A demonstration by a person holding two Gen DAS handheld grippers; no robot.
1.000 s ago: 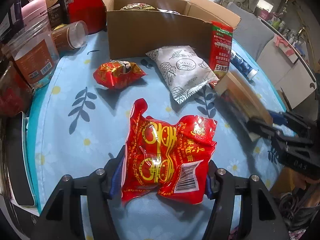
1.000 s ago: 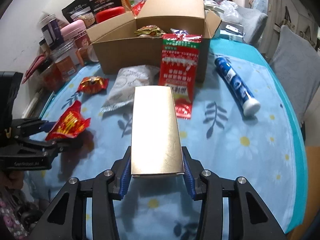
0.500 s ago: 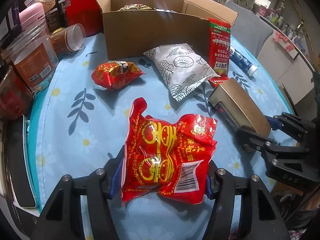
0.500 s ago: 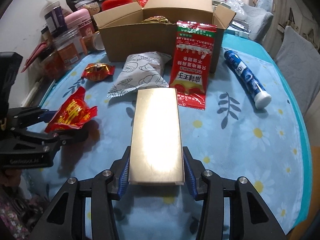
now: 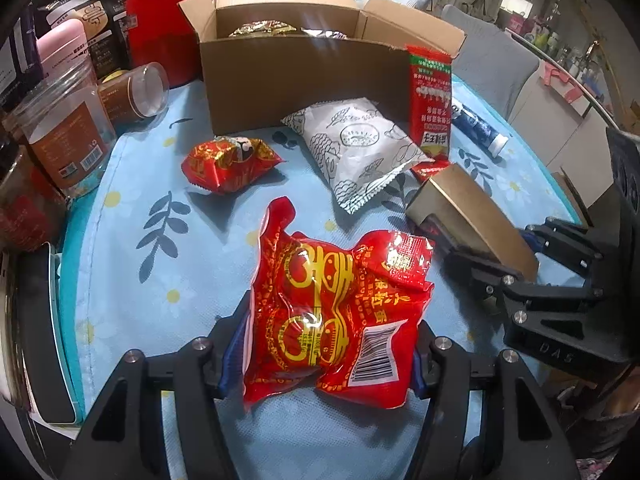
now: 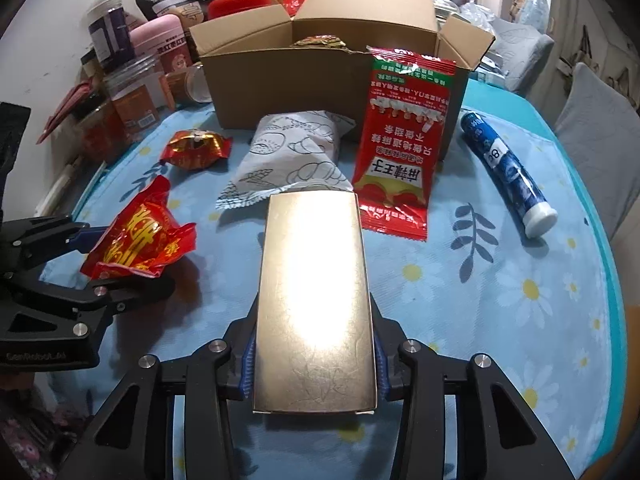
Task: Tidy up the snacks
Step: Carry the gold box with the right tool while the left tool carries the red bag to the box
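Tools (image 5: 326, 354) (image 6: 314, 364) gripping pouch (image 5: 336, 316); box (image 6: 314, 296)

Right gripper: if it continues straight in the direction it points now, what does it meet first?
Probably the white patterned snack bag, just beyond the gold box that the closing right gripper holds; the cardboard box stands behind it. Depth is uncertain.

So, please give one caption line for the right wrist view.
Right gripper closing on gold box before open carton.
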